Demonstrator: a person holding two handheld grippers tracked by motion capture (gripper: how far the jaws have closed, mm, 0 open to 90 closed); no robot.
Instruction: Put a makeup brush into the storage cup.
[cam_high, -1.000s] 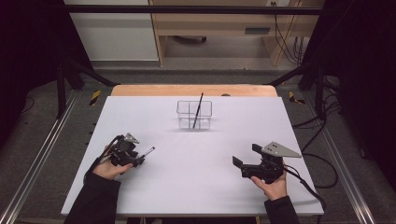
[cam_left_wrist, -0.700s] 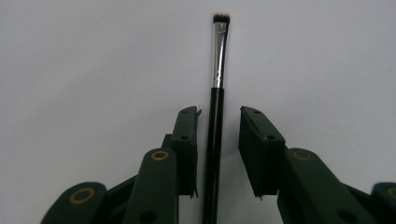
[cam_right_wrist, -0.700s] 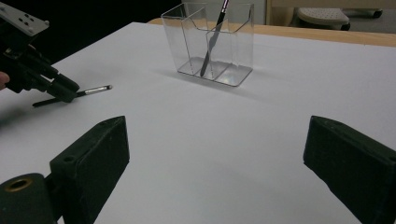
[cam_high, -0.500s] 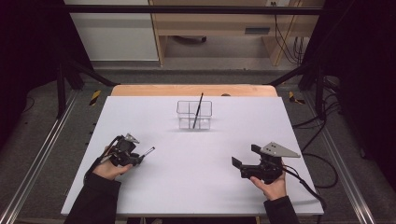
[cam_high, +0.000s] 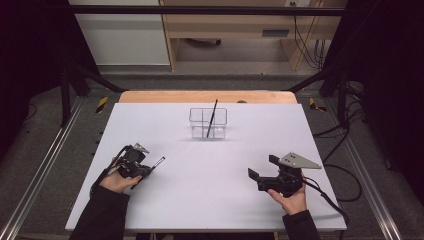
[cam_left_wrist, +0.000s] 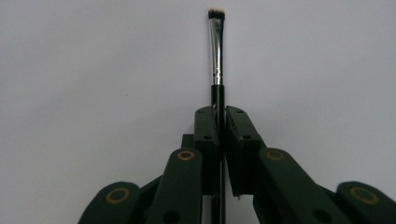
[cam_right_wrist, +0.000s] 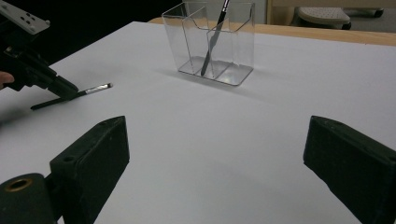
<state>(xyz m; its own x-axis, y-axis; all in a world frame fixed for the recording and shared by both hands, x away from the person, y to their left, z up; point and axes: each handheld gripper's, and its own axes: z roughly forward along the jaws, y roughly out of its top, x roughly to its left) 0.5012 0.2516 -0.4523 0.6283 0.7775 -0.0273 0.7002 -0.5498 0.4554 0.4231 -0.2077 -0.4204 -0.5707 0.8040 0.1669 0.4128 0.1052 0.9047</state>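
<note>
A small makeup brush (cam_left_wrist: 216, 46) with a black handle, silver ferrule and dark bristles sticks out from my left gripper (cam_left_wrist: 222, 114), whose jaws are shut on its handle. In the high view that left gripper (cam_high: 149, 167) lies low over the white table at the left, the brush (cam_high: 158, 162) pointing right and away. The right gripper view shows the same brush (cam_right_wrist: 95, 88) near the table surface. My right gripper (cam_high: 260, 175) rests at the right, open, with nothing between its jaws. A clear divided holder (cam_high: 208, 123) stands at the table's far middle with a long black brush (cam_high: 212, 117) leaning in it.
The white table top (cam_high: 210, 195) ends in a wooden strip (cam_high: 150, 96) at the far edge. Metal frame rails (cam_high: 40, 170) run along both sides, and cables (cam_high: 350, 185) lie on the floor at the right. A cable trails from the right gripper.
</note>
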